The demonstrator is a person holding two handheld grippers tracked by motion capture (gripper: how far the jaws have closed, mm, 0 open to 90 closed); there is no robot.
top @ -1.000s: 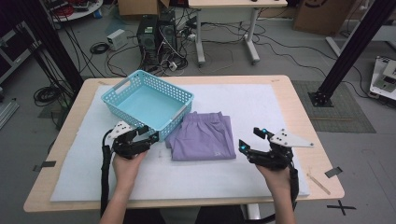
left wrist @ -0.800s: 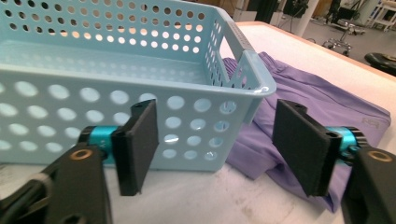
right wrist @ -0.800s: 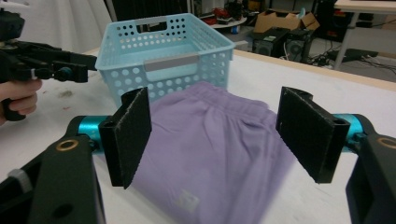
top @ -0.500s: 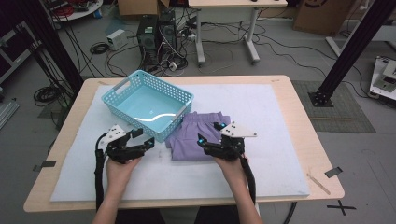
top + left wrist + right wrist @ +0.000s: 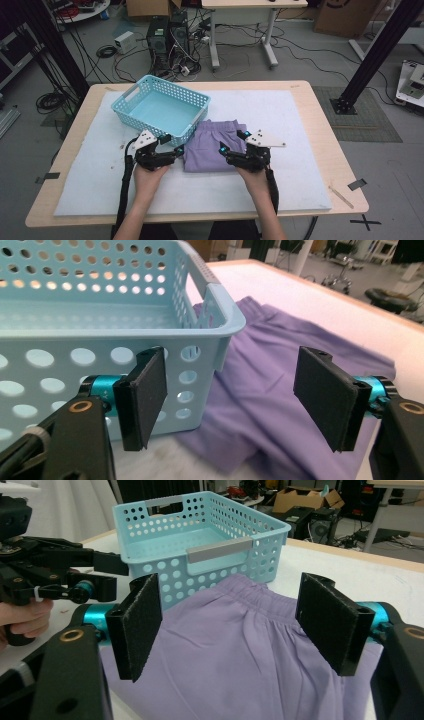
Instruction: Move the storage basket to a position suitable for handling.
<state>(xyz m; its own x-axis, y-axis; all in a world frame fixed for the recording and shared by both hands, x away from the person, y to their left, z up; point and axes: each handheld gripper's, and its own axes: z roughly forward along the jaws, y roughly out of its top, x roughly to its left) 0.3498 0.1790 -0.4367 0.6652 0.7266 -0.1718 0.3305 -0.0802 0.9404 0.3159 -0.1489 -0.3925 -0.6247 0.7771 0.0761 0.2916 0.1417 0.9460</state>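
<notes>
A folded purple garment (image 5: 216,145) lies on the white mat, its far left corner against a light blue perforated basket (image 5: 160,107). My left gripper (image 5: 172,145) sits at the garment's left edge, in front of the basket's near corner. Its jaws have just been opening and stand wide, pressing on nothing. In the left gripper view the gripper (image 5: 235,395) faces the basket wall (image 5: 100,315) and the garment (image 5: 280,355). My right gripper (image 5: 231,141) is open over the garment's right front part. In its own view the gripper (image 5: 232,625) straddles the garment (image 5: 225,650), with the basket (image 5: 200,535) and the left gripper (image 5: 60,575) beyond.
The white mat (image 5: 300,165) covers most of the wooden table (image 5: 345,200). The basket stands empty at the back left. Computer towers (image 5: 167,35) and cables lie on the floor beyond the table, and a black frame post (image 5: 375,55) rises at the right.
My right gripper has swung left from beside the garment to over its right front part. My left gripper has shifted a little right to the garment's left edge.
</notes>
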